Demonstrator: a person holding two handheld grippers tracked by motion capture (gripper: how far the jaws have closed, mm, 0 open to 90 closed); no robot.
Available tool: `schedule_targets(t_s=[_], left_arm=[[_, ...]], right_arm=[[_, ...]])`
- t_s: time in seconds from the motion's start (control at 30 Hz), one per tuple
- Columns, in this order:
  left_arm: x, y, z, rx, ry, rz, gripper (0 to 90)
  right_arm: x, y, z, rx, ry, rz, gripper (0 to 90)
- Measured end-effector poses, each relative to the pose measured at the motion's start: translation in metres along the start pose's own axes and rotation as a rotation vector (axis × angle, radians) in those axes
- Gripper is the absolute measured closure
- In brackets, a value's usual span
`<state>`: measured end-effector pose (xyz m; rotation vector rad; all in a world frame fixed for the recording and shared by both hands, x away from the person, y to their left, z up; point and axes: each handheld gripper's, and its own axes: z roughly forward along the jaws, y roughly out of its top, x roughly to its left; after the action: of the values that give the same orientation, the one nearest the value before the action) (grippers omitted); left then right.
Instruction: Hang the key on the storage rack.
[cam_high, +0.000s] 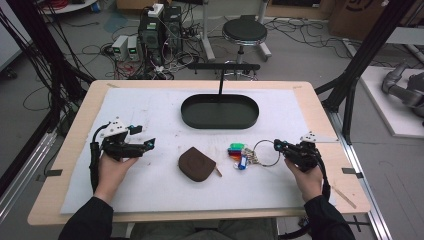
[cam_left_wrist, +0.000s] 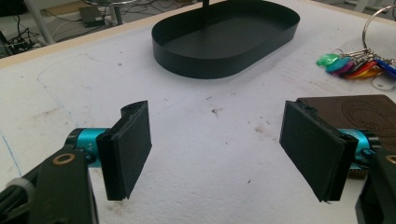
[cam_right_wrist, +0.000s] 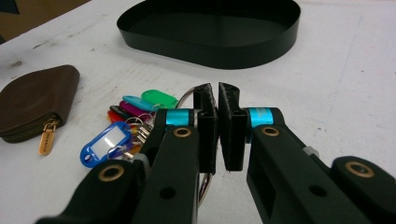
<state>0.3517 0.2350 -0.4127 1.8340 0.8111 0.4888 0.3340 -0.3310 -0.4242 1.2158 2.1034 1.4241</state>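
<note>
A large metal key ring (cam_high: 266, 152) with several coloured tags (cam_high: 239, 152) lies right of centre on the white mat. My right gripper (cam_high: 277, 146) is shut on the ring's right side. In the right gripper view the ring (cam_right_wrist: 184, 99) runs in between the nearly touching pads of that gripper (cam_right_wrist: 215, 93), with the tags (cam_right_wrist: 135, 112) to the left. A brown zip pouch (cam_high: 196, 164) lies at the middle. My left gripper (cam_high: 142, 136) is at the left, open and holding nothing. In the left gripper view its jaws (cam_left_wrist: 217, 154) stand wide apart over bare mat, with the pouch (cam_left_wrist: 359, 109) behind the right pad.
A black oval tray (cam_high: 220, 125) sits at the back centre of the white mat (cam_high: 150, 110), with a black T-shaped stand (cam_high: 220, 80) behind it. The tray wall also shows in both gripper views (cam_left_wrist: 219, 63) (cam_right_wrist: 219, 51). Beyond the table stands a stool (cam_high: 244, 31).
</note>
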Motion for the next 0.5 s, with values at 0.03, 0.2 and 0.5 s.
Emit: schedule_targets(t_s=[0.03,0.2,0.5], left_arm=[[-0.0001,-0.0001,0.0000,0.000,0.000,-0.002,24.9],[0.0001,-0.0001,0.0000,0.003,-0.003,-0.001,24.9],[-0.0007,-0.0001,0.0014,0.004,-0.010,0.002,24.9]], right_arm=[[0.0015,0.0002,0.0004,0.002,0.006,0.001,86.9],[0.0031,0.0009,0.0006,0.003,0.030,0.014,87.0],[0.0019,0.0003,0.0020,0.032,0.075,0.038,86.5]])
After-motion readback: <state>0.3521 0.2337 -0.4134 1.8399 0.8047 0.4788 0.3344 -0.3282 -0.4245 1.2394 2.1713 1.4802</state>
